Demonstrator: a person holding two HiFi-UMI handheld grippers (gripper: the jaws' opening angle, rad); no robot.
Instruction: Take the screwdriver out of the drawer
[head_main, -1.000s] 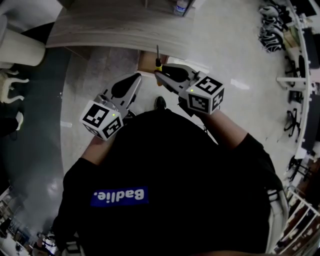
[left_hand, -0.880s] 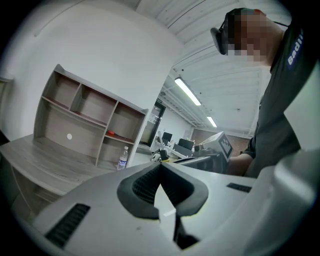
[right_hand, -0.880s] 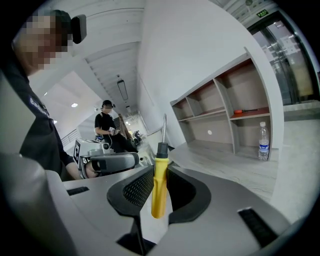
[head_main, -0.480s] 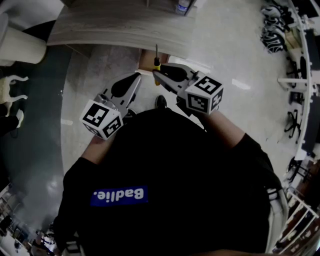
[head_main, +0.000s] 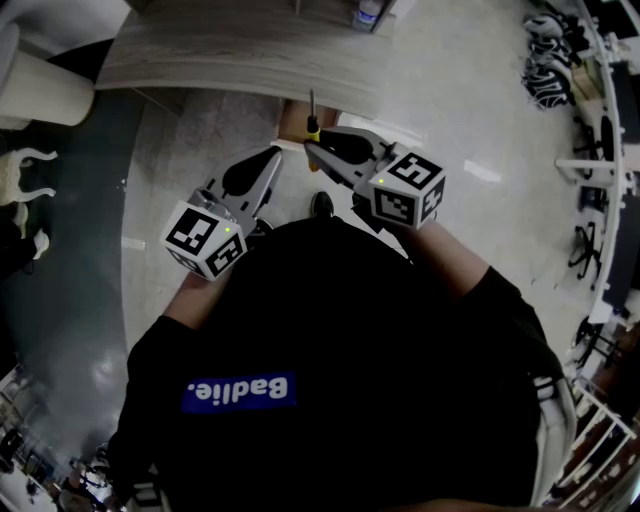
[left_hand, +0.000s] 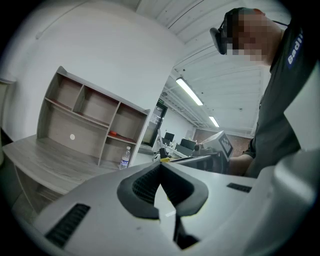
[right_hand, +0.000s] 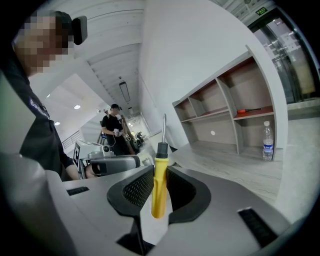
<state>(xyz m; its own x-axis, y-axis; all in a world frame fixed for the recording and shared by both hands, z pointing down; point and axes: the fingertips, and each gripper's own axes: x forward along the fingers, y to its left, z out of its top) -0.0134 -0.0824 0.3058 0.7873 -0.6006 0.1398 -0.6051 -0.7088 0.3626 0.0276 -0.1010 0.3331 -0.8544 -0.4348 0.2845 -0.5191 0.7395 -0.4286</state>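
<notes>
The screwdriver (right_hand: 159, 182) is pinched between the two dark pads of the right gripper (right_hand: 160, 172). Its yellow handle stands upright in the gap, with one pad pressed on each side. The black collar and thin metal shaft stick out past the jaw tips, and the butt of the handle hangs free lower in the gap.

In the head view the screwdriver (head_main: 313, 124) sits at the very tip of the right gripper (head_main: 314, 143), and its shaft points away from the person toward the desk (head_main: 230, 50). It is held in the air above the floor (head_main: 470, 90), touching nothing but the pads. A small brown wooden part (head_main: 293, 118) shows under the desk's near edge, just beside the shaft. I cannot tell whether it is the drawer.

The left gripper (head_main: 272, 153) is held just beside the right one, a little lower in the head view, and the two do not touch. In its own view the left gripper (left_hand: 161, 167) has its pads pressed together at the tips, with nothing between them.

Farther out, a shelf unit (right_hand: 225, 117) stands on the desk with a water bottle (right_hand: 268, 141) beside it and a small red thing (right_hand: 247, 110) in one compartment. Another person (right_hand: 112, 127) in black stands in the background of the right gripper view.
</notes>
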